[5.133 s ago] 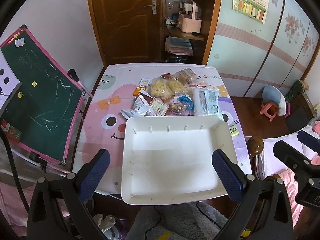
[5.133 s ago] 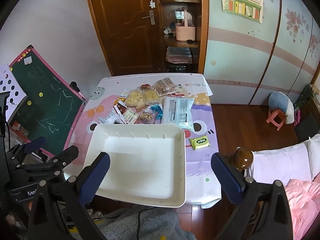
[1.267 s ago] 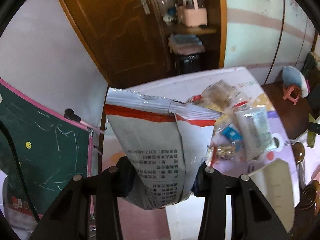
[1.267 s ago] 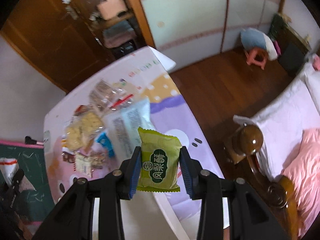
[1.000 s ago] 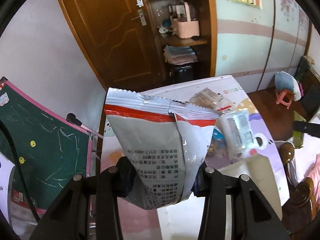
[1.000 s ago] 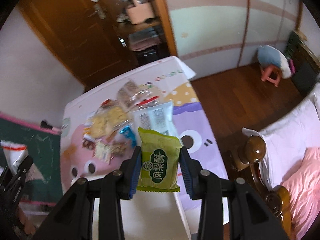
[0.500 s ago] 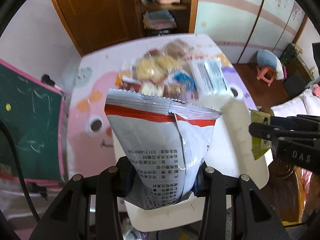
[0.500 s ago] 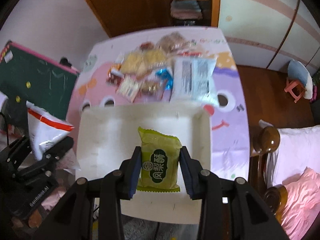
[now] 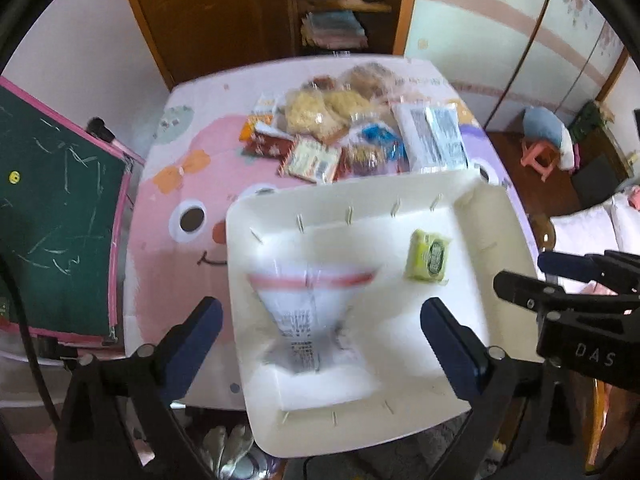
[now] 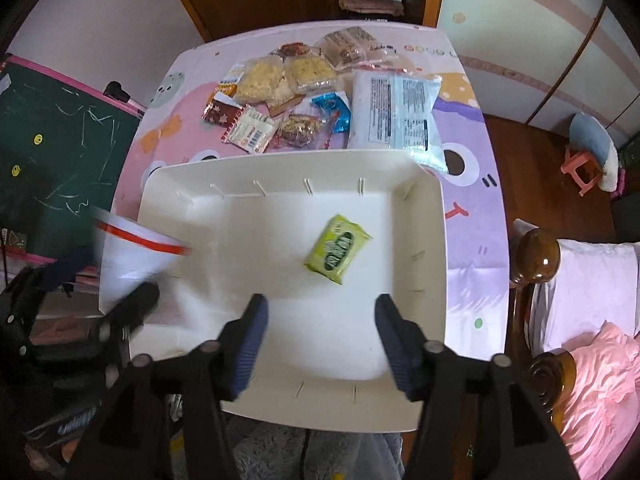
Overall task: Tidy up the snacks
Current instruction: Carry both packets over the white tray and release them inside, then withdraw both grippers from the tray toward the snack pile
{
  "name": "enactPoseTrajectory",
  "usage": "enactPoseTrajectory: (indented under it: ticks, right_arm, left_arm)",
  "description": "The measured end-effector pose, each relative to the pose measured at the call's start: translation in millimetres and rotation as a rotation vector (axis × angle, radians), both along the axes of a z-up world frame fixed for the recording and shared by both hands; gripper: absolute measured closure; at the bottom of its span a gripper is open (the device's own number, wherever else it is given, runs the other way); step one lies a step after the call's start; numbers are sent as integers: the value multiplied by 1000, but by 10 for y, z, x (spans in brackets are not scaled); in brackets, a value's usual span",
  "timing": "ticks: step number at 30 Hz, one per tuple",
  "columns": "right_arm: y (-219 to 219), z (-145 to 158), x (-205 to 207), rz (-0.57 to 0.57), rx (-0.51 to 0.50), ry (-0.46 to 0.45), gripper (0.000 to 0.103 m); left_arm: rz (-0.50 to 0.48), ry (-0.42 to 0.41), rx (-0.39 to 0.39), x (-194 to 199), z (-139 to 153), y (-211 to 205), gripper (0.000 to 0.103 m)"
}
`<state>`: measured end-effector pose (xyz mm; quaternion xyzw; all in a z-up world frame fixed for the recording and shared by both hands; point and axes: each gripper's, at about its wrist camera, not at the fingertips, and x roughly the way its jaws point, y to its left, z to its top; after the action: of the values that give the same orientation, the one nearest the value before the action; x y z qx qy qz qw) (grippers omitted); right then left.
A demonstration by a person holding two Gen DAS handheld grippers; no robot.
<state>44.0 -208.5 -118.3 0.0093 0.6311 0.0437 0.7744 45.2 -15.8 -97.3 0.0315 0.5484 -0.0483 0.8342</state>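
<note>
A white tray (image 9: 240, 216) (image 10: 280, 160) stands at the near end of the cartoon-print table. A green snack packet (image 9: 430, 256) (image 10: 336, 248) lies loose on its floor, right of centre. My right gripper (image 10: 322, 344) hangs above the tray's near part, jaws opening, with nothing between them. My left gripper (image 9: 324, 336) is over the tray's left half with its jaws opening wide. The white bag with a red stripe (image 9: 312, 312) (image 10: 132, 256) is blurred and free of the pads, dropping over the tray's left side. A pile of snack packets (image 9: 348, 128) (image 10: 320, 92) lies beyond the tray.
A green chalkboard with a pink frame (image 9: 60, 200) leans left of the table. A bed with pink bedding (image 10: 592, 320) and a wooden bedpost (image 10: 536, 256) stand to the right. A door and shelves are behind the table.
Both grippers came down over the tray and opened. The green packet left the right gripper and now lies in the tray. The white bag slipped out of the left gripper.
</note>
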Motion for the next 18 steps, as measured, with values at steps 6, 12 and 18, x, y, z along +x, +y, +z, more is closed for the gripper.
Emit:
enactPoseTrajectory:
  ticks: [6, 12, 18]
  right_arm:
    - [-36, 61, -28, -21, 7, -9, 43]
    - [-53, 141, -81, -36, 24, -27, 43]
    - [-78, 196, -131, -46, 40, -47, 43]
  left_arm:
    - [0, -17, 23, -33, 68, 10, 4]
    - [16, -22, 4, -91, 138, 41, 4]
    - [35, -46, -23, -155, 234, 62, 4]
